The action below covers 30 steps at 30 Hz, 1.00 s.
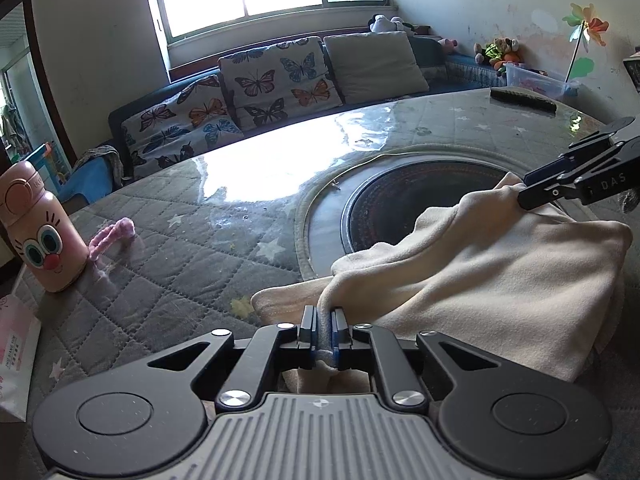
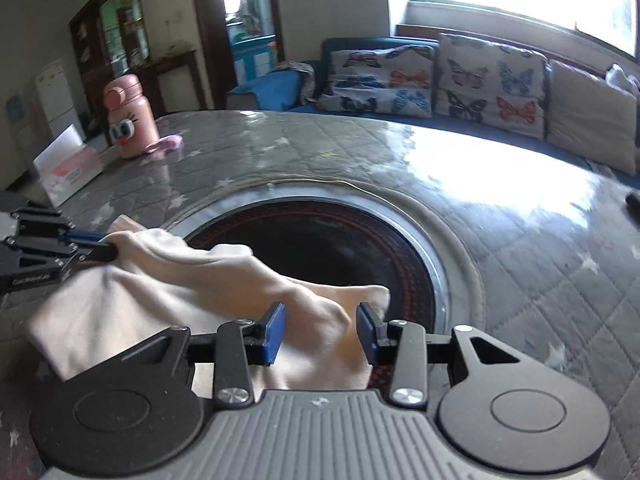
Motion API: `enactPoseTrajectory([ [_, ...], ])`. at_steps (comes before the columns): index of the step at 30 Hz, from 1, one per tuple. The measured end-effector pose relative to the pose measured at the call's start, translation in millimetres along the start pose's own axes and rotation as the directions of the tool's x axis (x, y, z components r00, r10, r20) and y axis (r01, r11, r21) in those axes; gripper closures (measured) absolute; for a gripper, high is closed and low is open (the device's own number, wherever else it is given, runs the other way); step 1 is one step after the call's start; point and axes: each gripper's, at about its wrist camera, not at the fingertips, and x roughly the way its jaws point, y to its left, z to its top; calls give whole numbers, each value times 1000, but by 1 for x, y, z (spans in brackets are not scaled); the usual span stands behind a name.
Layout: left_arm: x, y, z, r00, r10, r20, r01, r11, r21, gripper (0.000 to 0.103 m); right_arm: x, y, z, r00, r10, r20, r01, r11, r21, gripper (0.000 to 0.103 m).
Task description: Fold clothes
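A cream cloth garment (image 1: 480, 280) lies bunched on the quilted table, partly over the round black hotplate (image 1: 420, 204). My left gripper (image 1: 323, 320) is shut on a fold of its near edge. In the right wrist view the same garment (image 2: 168, 296) lies under my right gripper (image 2: 320, 320), whose blue pads (image 2: 272, 332) stand apart on either side of a raised fold without pinching it. The left gripper (image 2: 108, 252) appears there at the far left, clamped on the cloth's corner. The right gripper (image 1: 528, 196) shows at the right of the left wrist view, over the cloth's far corner.
A pink cartoon bottle (image 1: 36, 232) and a pink fuzzy item (image 1: 116, 232) stand at the table's left. A white-pink box (image 2: 68, 164) sits near them. A dark remote (image 1: 520, 98) lies at the far right. A sofa with butterfly cushions (image 1: 276, 80) runs behind.
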Motion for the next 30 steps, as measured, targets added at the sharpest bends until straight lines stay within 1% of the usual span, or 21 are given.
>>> enactPoseTrajectory([
  [4, -1, -1, 2, 1000, 3, 2, -3, 1000, 7, 96, 7, -3, -2, 1000, 14, 5, -15, 1000, 16, 64],
  [6, -3, -3, 5, 1000, 5, 8, -5, 1000, 16, 97, 10, -2, -4, 1000, 20, 4, -20, 1000, 15, 75],
  [7, -5, -3, 7, 1000, 6, 17, -6, 1000, 20, 97, 11, -1, -4, 1000, 20, 4, -20, 1000, 16, 92],
  [8, -8, -3, 10, 1000, 7, 27, -7, 1000, 25, 97, 11, -1, -5, 1000, 24, 5, -24, 999, 25, 96],
  [9, -11, -3, 12, 999, 7, 36, -8, 1000, 29, 97, 9, 1, -5, 1000, 11, 16, -11, 1000, 25, 96],
  [14, 5, -2, 15, 1000, 23, 18, -23, 999, 28, 97, -12, 6, -5, 992, -36, 119, 34, 999, 23, 97],
  [15, 8, -2, 16, 1000, 26, 14, -26, 999, 28, 94, -15, 6, -5, 990, -46, 135, 43, 999, 25, 97],
  [17, 15, -2, 17, 999, 32, 7, -32, 999, 28, 93, -8, 4, -8, 992, -62, 112, 59, 998, 36, 96],
  [19, 22, -2, 18, 999, 39, -1, -38, 999, 27, 88, 2, 2, -11, 995, -73, 74, 69, 996, 53, 94],
  [21, 18, 0, 21, 999, 40, 11, -40, 999, 15, 79, 5, 0, -13, 995, -77, 57, 74, 996, 53, 90],
  [22, 16, 2, 22, 999, 40, 17, -41, 999, 9, 78, 5, 0, -13, 996, -78, 51, 76, 996, 53, 90],
  [24, 12, 4, 25, 999, 42, 29, -42, 999, -4, 78, -2, 2, -7, 995, -76, 67, 72, 996, 51, 89],
  [27, 7, 8, 28, 998, 44, 47, -43, 999, -23, 78, -11, 8, 1, 995, -40, 90, 38, 999, 27, 87],
  [29, 3, 10, 31, 997, 46, 60, -44, 998, -36, 79, -8, 16, 9, 996, 22, 82, -22, 1000, 8, 87],
  [30, 2, 7, 32, 998, 27, 59, -25, 999, -31, 82, -5, 22, 12, 996, 54, 72, -54, 999, 1, 87],
])
